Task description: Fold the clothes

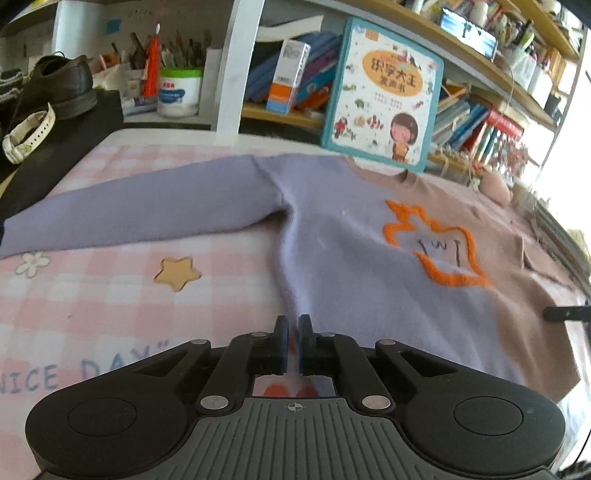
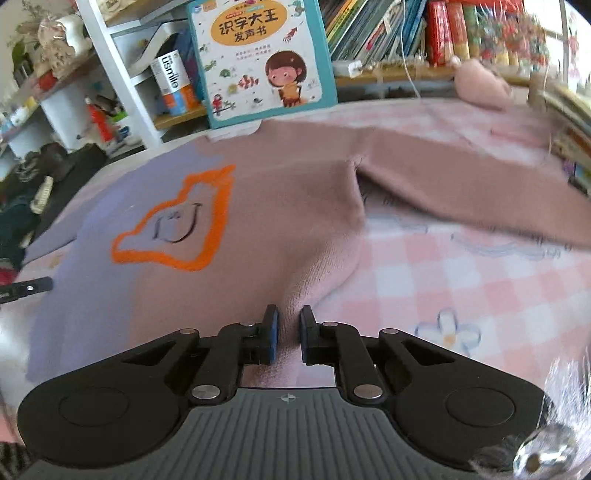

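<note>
A two-tone sweater, lilac on one half [image 1: 343, 251] and dusty pink on the other [image 2: 295, 206], lies spread flat on a pink checked cloth [image 1: 110, 295], sleeves out to both sides. An orange outlined patch [image 1: 436, 243] sits on its chest, and also shows in the right wrist view [image 2: 181, 225]. My left gripper [image 1: 294, 325] is shut on the sweater's lilac bottom hem, pulling up a ridge of fabric. My right gripper [image 2: 288, 317] is shut on the pink bottom hem, also raising a ridge. The right gripper's tip shows at the left wrist view's right edge [image 1: 565, 313].
A children's book [image 1: 384, 92] stands upright at the far edge behind the collar, with bookshelves [image 2: 443, 33] behind. A black shoe [image 1: 55, 85] and a white watch [image 1: 29, 136] lie on a dark surface at far left. A pink plush toy [image 2: 480, 85] sits at far right.
</note>
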